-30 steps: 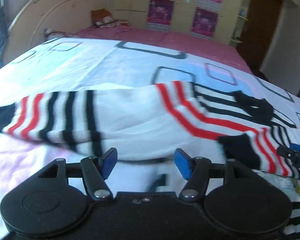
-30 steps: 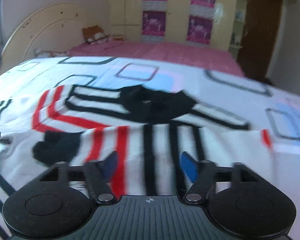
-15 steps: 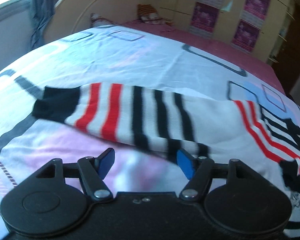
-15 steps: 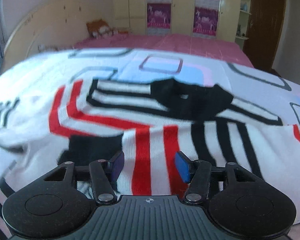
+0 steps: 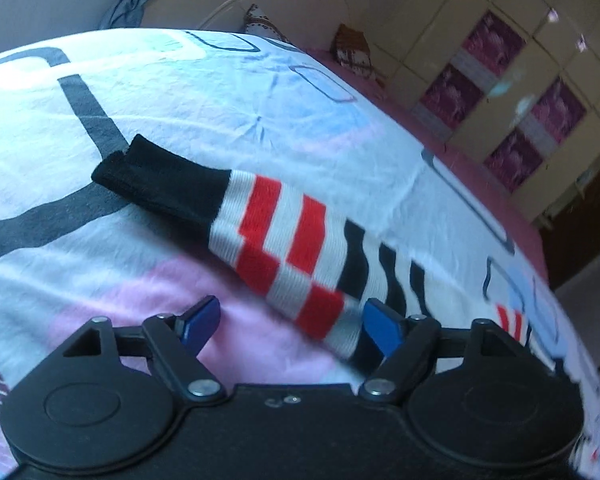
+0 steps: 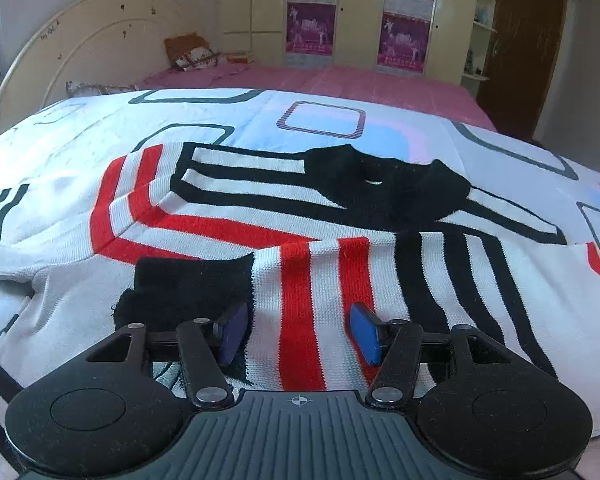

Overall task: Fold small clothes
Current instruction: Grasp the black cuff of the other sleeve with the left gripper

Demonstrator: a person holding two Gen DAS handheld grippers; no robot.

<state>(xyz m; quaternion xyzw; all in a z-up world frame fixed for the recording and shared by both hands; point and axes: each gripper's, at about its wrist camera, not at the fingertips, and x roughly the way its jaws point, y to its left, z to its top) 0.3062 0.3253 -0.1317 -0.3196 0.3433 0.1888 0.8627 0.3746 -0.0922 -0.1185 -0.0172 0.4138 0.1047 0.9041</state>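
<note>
My two tools over a striped knit sweater on the bed.

Left wrist view: my left tool [image 5: 290,326] has its jaws opening, and the lower edge of one sleeve [image 5: 260,232] of the white knit sweater with red and black stripes lies between them, no pad pressing on it. The sleeve's black cuff points toward the bed's head end, lying on the white bedsheet with grey rounded squares [image 5: 204,92]. Right wrist view: my right tool [image 6: 300,336] stands half open over the other sleeve [image 6: 328,280], folded across the sweater [image 6: 228,200] body; whether the pads touch the knit I cannot tell.
</note>
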